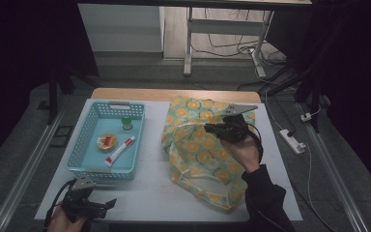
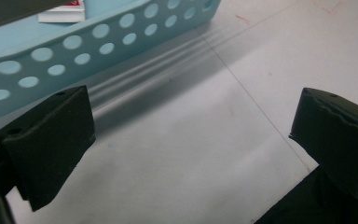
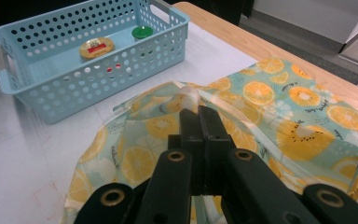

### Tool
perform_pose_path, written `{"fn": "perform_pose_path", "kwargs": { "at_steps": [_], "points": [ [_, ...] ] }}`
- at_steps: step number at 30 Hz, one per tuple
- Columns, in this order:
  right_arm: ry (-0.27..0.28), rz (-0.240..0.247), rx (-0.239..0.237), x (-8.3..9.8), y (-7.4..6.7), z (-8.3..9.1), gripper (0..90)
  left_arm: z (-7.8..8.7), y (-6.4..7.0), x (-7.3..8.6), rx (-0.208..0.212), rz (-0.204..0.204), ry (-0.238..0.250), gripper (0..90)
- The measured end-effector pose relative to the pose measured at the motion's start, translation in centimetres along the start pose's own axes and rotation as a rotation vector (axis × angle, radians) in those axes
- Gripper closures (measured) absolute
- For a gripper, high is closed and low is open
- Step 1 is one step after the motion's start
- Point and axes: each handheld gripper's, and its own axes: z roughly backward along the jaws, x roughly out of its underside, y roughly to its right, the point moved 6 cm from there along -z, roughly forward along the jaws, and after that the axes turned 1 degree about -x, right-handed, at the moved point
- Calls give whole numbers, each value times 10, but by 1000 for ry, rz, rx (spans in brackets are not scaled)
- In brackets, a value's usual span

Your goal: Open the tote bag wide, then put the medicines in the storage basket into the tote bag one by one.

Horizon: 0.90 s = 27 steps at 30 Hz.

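A fruit-patterned bag (image 1: 198, 154) lies crumpled on the right half of the white table top (image 1: 149, 193). My right gripper (image 1: 211, 128) sits at the bag's upper part, its jaws shut on a raised fold of the bag's rim. In the right gripper view the jaws (image 3: 199, 112) are pressed together with the bag (image 3: 284, 102) bunched at their tips. My left gripper (image 1: 110, 203) rests at the front left edge, open, with bare table between its jaws (image 2: 191, 116). It stands just in front of a light blue basket (image 1: 77, 145).
The basket (image 3: 51, 100) holds a green-capped bottle (image 1: 126, 123), a round yellow tin (image 1: 107, 141) and a red-and-white tube (image 1: 120, 150). Its perforated wall (image 2: 74, 51) is close to the left gripper. A power strip (image 1: 292, 141) and cables lie on the floor at right.
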Motion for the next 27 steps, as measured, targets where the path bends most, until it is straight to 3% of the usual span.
{"fn": "perform_pose_path", "kwargs": {
  "at_steps": [11, 16, 27],
  "points": [
    [-4, 1, -13, 6, -1, -3, 900, 5, -2, 0, 34, 21, 43, 0],
    [1, 5, -19, 7, -1, -2, 900, 6, -1, -1, 61, 32, 39, 0],
    [10, 1, -26, 8, 0, 2, 900, 10, -2, -3, 53, 27, 43, 0]
  ]
}}
